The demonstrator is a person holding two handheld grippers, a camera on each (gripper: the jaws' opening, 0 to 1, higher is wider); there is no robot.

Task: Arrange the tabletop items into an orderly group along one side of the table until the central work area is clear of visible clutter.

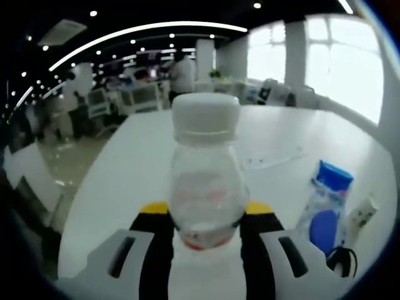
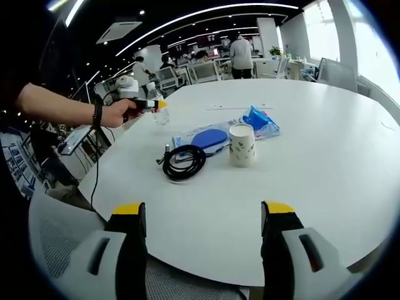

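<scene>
A clear plastic bottle (image 1: 203,181) with a white cap stands upright between the jaws of my left gripper (image 1: 205,220), which is shut on its lower body above the white table (image 1: 125,169). In the right gripper view the same bottle (image 2: 161,115) shows small at the table's far left edge, held by the left gripper (image 2: 153,105) in a person's hand. My right gripper (image 2: 204,215) is open over the near table edge with nothing between its jaws. On the table lie a blue-and-white packet (image 2: 209,139), a white patterned cup (image 2: 242,144) and a coiled black cable (image 2: 184,164).
The packet (image 1: 325,209), cup (image 1: 362,212) and cable (image 1: 340,257) appear at lower right in the left gripper view. A paper strip (image 2: 237,107) lies farther back on the table (image 2: 325,162). Office chairs, desks and people stand beyond it.
</scene>
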